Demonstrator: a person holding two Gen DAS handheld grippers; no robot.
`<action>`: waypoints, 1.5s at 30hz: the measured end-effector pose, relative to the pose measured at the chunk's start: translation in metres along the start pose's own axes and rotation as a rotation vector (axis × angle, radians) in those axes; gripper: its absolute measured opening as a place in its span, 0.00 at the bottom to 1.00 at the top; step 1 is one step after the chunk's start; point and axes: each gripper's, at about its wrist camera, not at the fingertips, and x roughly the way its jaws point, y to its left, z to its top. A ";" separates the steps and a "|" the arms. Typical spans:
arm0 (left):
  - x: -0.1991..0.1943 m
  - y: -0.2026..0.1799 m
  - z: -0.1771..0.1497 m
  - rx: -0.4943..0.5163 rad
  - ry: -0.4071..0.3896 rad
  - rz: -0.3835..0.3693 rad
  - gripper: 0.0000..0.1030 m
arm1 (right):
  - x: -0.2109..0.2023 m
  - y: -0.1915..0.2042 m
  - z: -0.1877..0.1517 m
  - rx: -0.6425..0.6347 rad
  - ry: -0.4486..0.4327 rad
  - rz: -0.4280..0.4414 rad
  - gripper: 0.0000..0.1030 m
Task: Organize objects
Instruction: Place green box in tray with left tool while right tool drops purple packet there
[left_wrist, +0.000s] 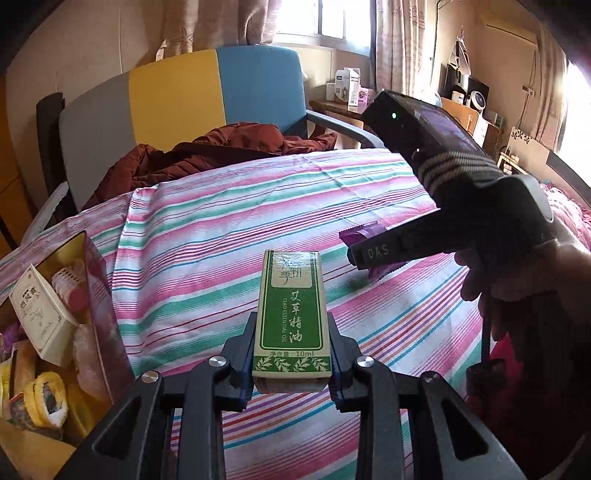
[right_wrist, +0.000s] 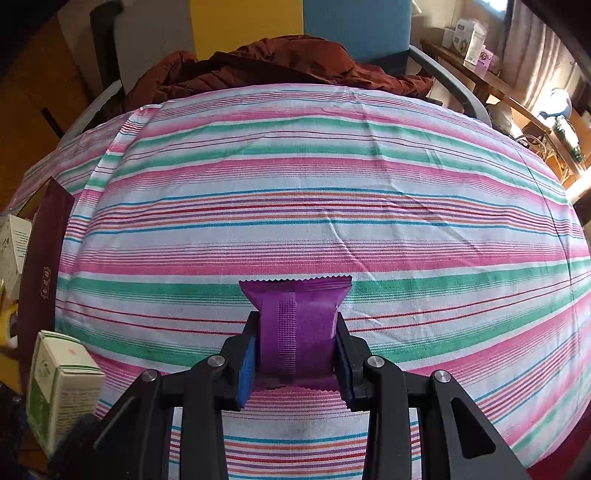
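My left gripper (left_wrist: 291, 354) is shut on a green and cream essential-oil box (left_wrist: 291, 314), held above the striped cloth. The same green box (right_wrist: 61, 384) shows at the lower left of the right wrist view. My right gripper (right_wrist: 295, 354) is shut on a purple sachet (right_wrist: 297, 325) with zigzag edges. From the left wrist view, the right gripper (left_wrist: 354, 254) is to the right, a person's hand on its handle, with the purple sachet (left_wrist: 360, 234) between its fingers.
An open dark-red box (left_wrist: 99, 306) at the left holds a white carton (left_wrist: 40, 314) and several small items. The striped cloth (right_wrist: 295, 184) covers the surface. A brown jacket (left_wrist: 221, 147) lies on the colourful chair (left_wrist: 177, 96) behind. A cluttered desk (left_wrist: 480, 122) is at the right.
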 end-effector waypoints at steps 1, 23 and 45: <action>-0.005 0.002 0.000 -0.006 -0.005 0.003 0.29 | -0.001 0.002 0.000 -0.009 -0.003 0.001 0.35; -0.117 0.134 -0.021 -0.252 -0.089 0.199 0.29 | -0.001 0.034 -0.014 -0.109 0.022 -0.012 0.35; -0.163 0.243 -0.101 -0.435 -0.051 0.469 0.29 | -0.100 0.210 -0.031 -0.254 -0.172 0.363 0.35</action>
